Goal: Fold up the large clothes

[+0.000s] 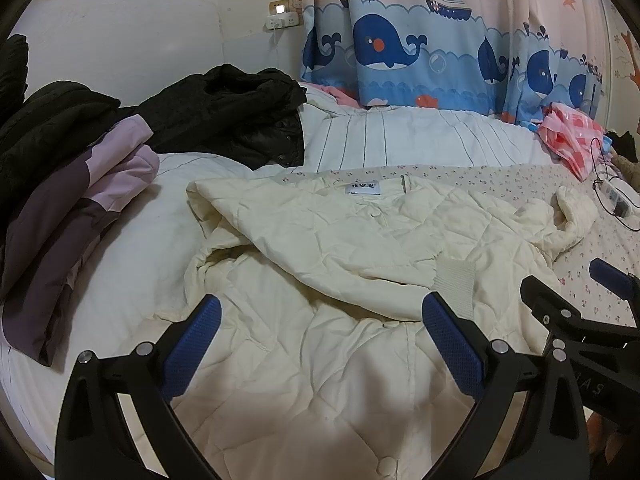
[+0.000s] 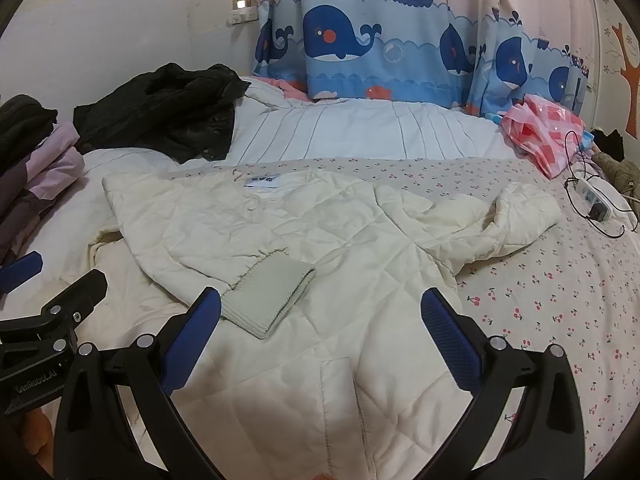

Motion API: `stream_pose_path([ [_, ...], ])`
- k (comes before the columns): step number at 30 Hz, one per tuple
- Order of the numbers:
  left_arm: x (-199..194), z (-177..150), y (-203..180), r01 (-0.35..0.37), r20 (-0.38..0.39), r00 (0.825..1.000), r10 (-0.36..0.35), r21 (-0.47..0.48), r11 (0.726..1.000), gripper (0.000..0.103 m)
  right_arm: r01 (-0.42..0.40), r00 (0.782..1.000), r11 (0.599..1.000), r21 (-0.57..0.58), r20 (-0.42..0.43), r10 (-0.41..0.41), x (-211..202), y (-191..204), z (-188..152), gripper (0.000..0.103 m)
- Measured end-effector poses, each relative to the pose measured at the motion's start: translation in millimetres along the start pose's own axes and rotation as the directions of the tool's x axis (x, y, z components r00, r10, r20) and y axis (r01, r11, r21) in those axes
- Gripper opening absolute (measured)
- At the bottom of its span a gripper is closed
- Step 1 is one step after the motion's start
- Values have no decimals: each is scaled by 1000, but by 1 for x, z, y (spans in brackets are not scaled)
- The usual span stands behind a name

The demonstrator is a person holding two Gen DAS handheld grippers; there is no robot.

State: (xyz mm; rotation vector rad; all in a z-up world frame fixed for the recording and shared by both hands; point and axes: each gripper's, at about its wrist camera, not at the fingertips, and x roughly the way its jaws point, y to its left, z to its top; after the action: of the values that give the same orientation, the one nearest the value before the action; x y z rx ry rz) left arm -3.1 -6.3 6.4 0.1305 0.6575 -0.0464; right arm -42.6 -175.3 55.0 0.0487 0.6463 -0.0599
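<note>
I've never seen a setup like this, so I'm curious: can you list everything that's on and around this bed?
Quilted jacket: one, cream, spread on the bed, one sleeve folded across it.
Knit cuff: one, pale grey, on the folded sleeve's end.
Dark jacket: one, black, heaped at far left.
Folded clothes: one pile, lilac and purple, left edge.
Quilt: one, white, far side.
Bedsheet: one, cherry print, right.
Plastic bag: one, pink checked, far right.
Power strip: one, white, right.
Curtain: blue whale print, behind.
Left gripper: open, empty.
Right gripper: open, empty.

cream jacket (image 2: pixel 304 240) on bed, right gripper (image 2: pixel 320 312) open
</note>
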Motion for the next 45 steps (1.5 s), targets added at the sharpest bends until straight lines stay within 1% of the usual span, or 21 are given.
stream_pose_path([
  [45, 1, 0, 1, 0, 0, 1000, 0, 5, 1000, 97, 9, 1000, 1000, -2, 3, -9, 2, -3, 0, 97],
])
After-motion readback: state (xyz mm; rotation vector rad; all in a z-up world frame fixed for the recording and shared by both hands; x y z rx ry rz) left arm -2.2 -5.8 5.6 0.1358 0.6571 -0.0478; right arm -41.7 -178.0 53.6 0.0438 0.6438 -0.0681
